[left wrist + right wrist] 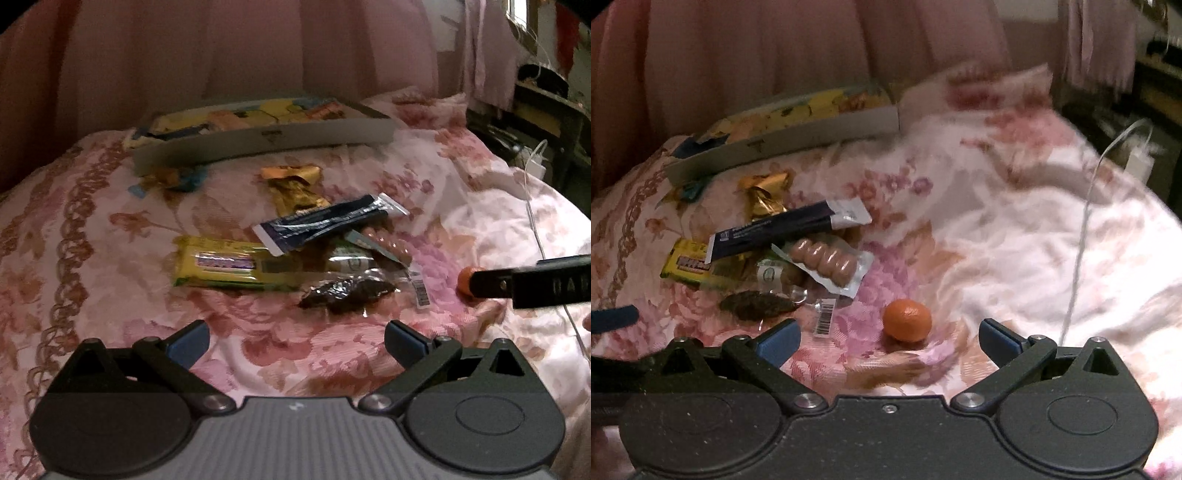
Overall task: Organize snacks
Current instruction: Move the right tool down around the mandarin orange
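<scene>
Snacks already fill the box (258,138), yet I judge the pile (295,251) and tangerine (907,319) remain on the bed (1015,221). Left claw (296,341) and right claw (889,341) both gape wide, empty.

Bedroom setting in dim, warm light.
A pink floral bedspread (110,236) covers the bed; a pink curtain (221,48) hangs behind it. At the far right stands dark furniture (546,110), with a white charger (1137,162) and its white cable (1082,229) trailing over the bedding. A bright window (517,11) shows top right.
</scene>
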